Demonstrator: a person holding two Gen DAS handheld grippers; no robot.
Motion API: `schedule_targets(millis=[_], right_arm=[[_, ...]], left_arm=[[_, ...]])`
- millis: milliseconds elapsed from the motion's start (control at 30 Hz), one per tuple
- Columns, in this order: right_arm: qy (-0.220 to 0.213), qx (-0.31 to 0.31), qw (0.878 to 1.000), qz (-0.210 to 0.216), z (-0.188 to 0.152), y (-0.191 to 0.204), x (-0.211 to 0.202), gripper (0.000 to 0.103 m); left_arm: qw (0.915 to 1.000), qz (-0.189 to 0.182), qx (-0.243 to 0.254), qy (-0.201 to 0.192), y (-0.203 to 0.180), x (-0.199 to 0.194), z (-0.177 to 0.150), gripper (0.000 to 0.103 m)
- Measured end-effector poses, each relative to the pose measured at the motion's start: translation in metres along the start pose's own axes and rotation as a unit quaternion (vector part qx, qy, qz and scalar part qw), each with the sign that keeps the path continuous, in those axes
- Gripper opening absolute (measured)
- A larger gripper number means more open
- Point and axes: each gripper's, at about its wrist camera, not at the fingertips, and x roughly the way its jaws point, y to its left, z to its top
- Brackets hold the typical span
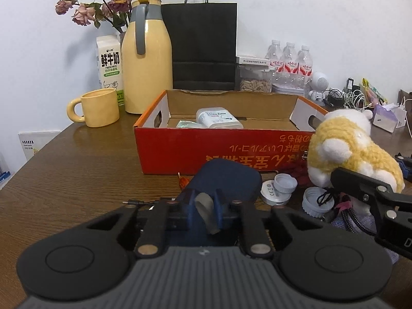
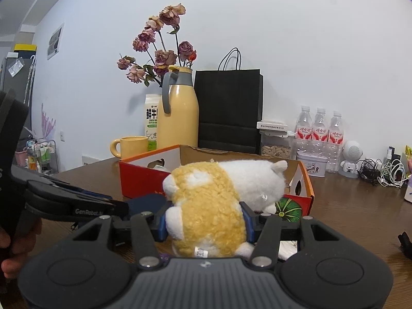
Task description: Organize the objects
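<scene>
My left gripper is shut on the grey tab of a dark blue pouch, which lies on the table just in front of the red cardboard box. The open box holds a white packet and a pale green one. My right gripper is shut on a yellow and white plush toy, held by the box's right front corner. The left wrist view shows the same plush toy at the right, with one black finger of the right gripper against it.
Behind the box stand a yellow jug, a yellow mug, a milk carton, a black paper bag and water bottles. White caps and cords lie right of the pouch. Cables crowd the far right.
</scene>
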Motion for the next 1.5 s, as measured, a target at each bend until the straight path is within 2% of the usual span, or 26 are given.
schedule_targets(millis=[100,467,667,933,1167,1300,1433,1500], right_arm=[[0.000,0.000,1.000,-0.002,0.000,0.000,0.000,0.051],[-0.007,-0.009,1.000,-0.001,0.005,0.004,-0.006,0.051],[-0.030,-0.021,0.999,-0.002,0.030,0.004,-0.007,0.051],[-0.040,-0.034,0.998,-0.022,0.068,-0.007,0.034,0.051],[-0.015,-0.018,0.999,-0.044,0.084,-0.028,0.096,0.051],[0.014,0.005,0.999,-0.047,0.073,-0.044,0.124,0.051],[0.047,0.022,0.998,-0.037,0.058,-0.053,0.138,0.051],[0.053,0.024,0.998,-0.034,0.056,-0.052,0.139,0.051]], left_arm=[[1.0000,-0.004,-0.007,-0.003,0.003,-0.001,0.000,0.010],[0.9989,-0.021,-0.013,-0.039,0.009,-0.017,0.014,0.009],[0.9960,-0.036,-0.009,-0.080,0.005,-0.020,0.042,0.009],[0.9919,-0.040,-0.016,-0.119,0.002,0.005,0.087,0.009],[0.9914,-0.036,-0.029,-0.122,0.008,0.053,0.111,0.009],[0.9921,-0.030,-0.045,-0.113,0.014,0.082,0.116,0.009],[0.9957,-0.034,-0.045,-0.073,0.023,0.100,0.110,0.009],[0.9962,-0.031,-0.046,-0.067,0.026,0.104,0.109,0.009]])
